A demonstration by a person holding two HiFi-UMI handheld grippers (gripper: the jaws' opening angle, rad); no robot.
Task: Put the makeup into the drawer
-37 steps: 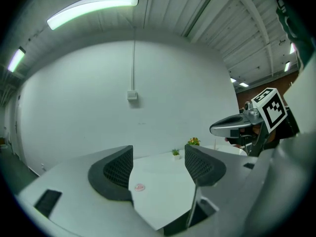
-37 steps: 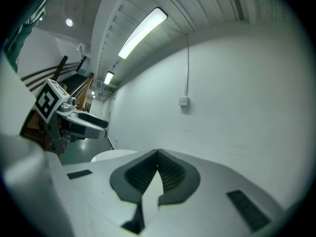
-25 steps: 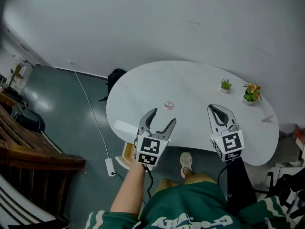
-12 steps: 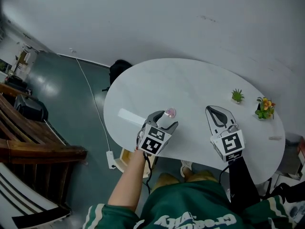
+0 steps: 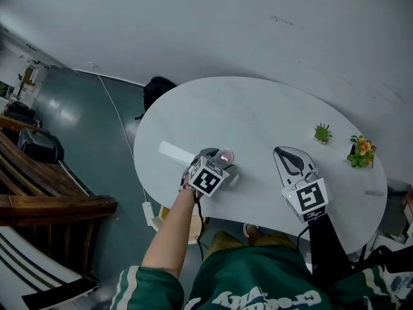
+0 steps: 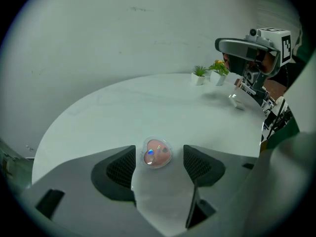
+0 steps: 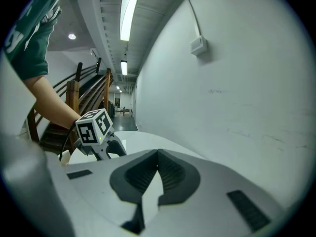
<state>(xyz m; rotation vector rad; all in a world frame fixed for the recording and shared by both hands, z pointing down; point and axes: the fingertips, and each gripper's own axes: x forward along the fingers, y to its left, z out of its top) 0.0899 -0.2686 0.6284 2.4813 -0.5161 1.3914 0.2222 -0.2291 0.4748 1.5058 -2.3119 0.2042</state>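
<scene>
The left tool (image 6: 159,166) straddles the makeup (image 6: 157,152) on the surface (image 5: 258,115).
Its jaws stand spread, having just opened wider, the makeup between them untouched; the right tool (image 7: 158,156) has its jaws pressed together, empty.

Open table (image 5: 258,116), potted plants (image 5: 323,134) far right

1. Head view: soft, even indoor light, moderately bright. The white oval worktop (image 5: 258,115) is evenly lit, with only faint shadows.
2. Pale glare patches on the glossy grey-green floor (image 5: 64,118), left side.
3. Head view edges bow and the corners darken. The centre is fairly sharp.
4. Both gripper views: fisheye circle, black corners, heavy bending at the rim.
5. Left gripper view: cool greenish cast. Small coloured glints on the clear round makeup case with pink heart (image 6: 157,153).
6. Right gripper view: the long fluorescent ceiling tube (image 7: 129,9) blows out. The plain white wall (image 7: 237,83) is bright and the near foreground is soft.
</scene>
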